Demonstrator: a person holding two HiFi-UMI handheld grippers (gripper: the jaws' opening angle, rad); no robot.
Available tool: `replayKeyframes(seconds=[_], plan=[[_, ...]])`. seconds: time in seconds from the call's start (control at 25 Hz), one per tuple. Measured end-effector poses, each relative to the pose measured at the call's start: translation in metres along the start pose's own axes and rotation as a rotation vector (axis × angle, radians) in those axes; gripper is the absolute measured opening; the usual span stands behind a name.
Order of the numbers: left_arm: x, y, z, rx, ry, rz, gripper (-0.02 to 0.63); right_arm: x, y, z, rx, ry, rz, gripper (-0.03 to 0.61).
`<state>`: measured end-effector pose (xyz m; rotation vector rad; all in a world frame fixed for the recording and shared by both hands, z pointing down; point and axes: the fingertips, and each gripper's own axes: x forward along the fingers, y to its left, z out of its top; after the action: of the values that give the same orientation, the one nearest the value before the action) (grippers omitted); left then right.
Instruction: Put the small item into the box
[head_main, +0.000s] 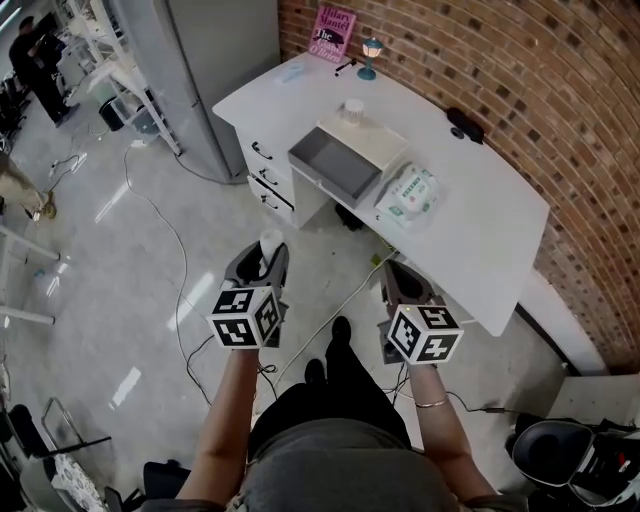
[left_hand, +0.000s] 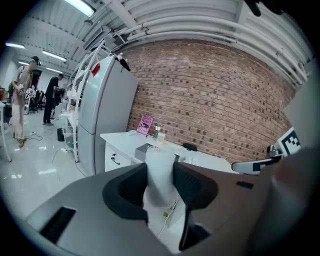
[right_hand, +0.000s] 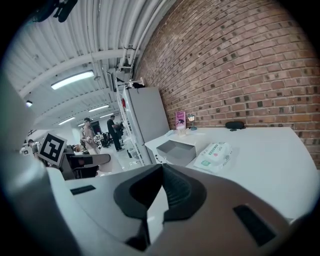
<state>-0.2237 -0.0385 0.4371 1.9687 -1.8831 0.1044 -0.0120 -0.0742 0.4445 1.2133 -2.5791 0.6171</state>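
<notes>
My left gripper (head_main: 264, 262) is shut on a small white cylindrical item (head_main: 270, 240), which stands upright between the dark pads (left_hand: 192, 185). In the left gripper view the item (left_hand: 160, 172) fills the gap between the jaws. The box (head_main: 335, 162) is an open grey tray with a white outer part, set on the white desk (head_main: 480, 230) well ahead of both grippers. My right gripper (head_main: 400, 283) hangs shut with nothing in it; in its own view the right gripper (right_hand: 159, 172) has its jaw tips touching, and the box (right_hand: 175, 151) lies beyond them.
On the desk sit a pack of wipes (head_main: 408, 193), a small white jar (head_main: 353, 108), a pink book (head_main: 333, 32), a little blue lamp (head_main: 371, 55) and a black object (head_main: 465, 124). A grey fridge (head_main: 200, 70) stands left of the desk. Cables (head_main: 160, 215) run over the floor.
</notes>
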Motion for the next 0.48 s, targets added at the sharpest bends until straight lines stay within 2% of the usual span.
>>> replayKeyframes(seconds=[0.48], plan=[[0.081, 0.005, 0.028, 0.037, 0.012, 0.035, 0.172, 0.067, -0.046, 0.032, 0.006, 0.016, 0.028, 0.006]])
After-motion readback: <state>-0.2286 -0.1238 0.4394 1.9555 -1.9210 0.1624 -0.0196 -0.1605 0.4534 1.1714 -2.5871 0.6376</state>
